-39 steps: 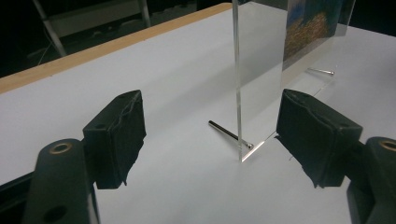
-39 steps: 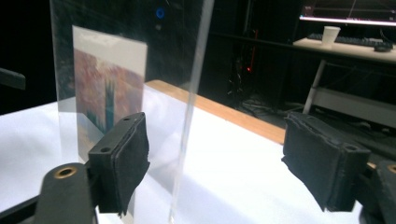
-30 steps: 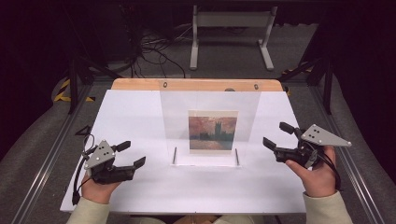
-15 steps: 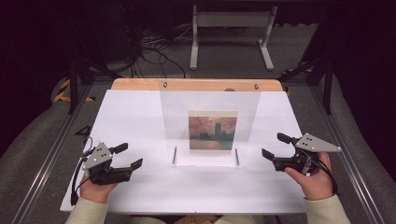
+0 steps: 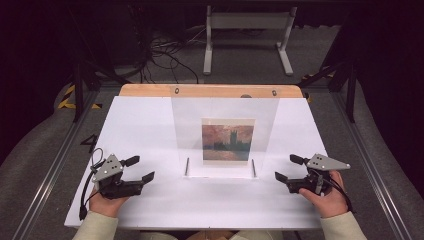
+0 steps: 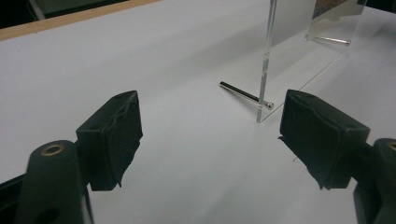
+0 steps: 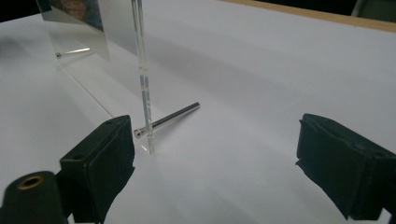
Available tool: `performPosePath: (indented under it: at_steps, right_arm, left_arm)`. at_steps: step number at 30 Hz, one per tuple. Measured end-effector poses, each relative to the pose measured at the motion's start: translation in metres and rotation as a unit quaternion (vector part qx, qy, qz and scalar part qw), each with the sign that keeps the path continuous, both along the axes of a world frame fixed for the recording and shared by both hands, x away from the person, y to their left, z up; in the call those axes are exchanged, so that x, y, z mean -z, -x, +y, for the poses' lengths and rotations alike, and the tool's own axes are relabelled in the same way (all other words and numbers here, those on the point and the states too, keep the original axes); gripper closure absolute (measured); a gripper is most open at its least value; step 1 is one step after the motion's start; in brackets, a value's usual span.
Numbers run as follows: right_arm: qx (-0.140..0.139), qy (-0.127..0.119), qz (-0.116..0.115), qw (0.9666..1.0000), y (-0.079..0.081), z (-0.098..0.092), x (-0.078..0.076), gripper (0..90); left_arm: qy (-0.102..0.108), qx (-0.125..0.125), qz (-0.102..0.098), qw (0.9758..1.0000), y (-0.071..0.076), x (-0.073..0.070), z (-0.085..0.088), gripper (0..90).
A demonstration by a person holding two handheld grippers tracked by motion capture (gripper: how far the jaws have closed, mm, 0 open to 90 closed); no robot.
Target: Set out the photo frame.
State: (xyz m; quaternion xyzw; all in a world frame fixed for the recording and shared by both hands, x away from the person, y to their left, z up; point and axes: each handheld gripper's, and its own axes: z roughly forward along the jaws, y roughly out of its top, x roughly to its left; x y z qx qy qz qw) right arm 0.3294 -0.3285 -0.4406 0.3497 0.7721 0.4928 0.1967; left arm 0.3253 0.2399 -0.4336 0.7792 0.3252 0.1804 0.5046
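Clear picture stand mid-table, no legible writing.
Left gripper and right gripper, jaws apart and empty, sit lower than before; the right's jaws just widened.

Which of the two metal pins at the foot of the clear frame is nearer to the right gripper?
The pin on the picture's right side, facing the right gripper; the other pin stands on the left gripper's side.

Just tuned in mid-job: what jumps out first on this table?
A clear upright frame stands mid-table on the white board, holding a reddish painting print and propped by thin metal pins at its foot. The left gripper and right gripper flank it low on either side, both open, holding nothing.
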Motion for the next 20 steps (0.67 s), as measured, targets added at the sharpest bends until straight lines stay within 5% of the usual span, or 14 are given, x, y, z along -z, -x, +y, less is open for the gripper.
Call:
performPosePath:
  at_steps: [9, 20]
  right_arm:
    - [-0.005, 0.001, 0.027, 0.9996, 0.0, 0.004, 0.013, 10.0]
    - [0.002, -0.003, 0.019, 0.9998, 0.001, 0.003, 0.011, 9.7]
  left_arm:
    - [0.0, 0.002, 0.006, 1.0, -0.002, 0.003, -0.001, 21.6]
    - [-0.002, 0.001, 0.006, 1.0, -0.002, 0.004, -0.001, 21.5]
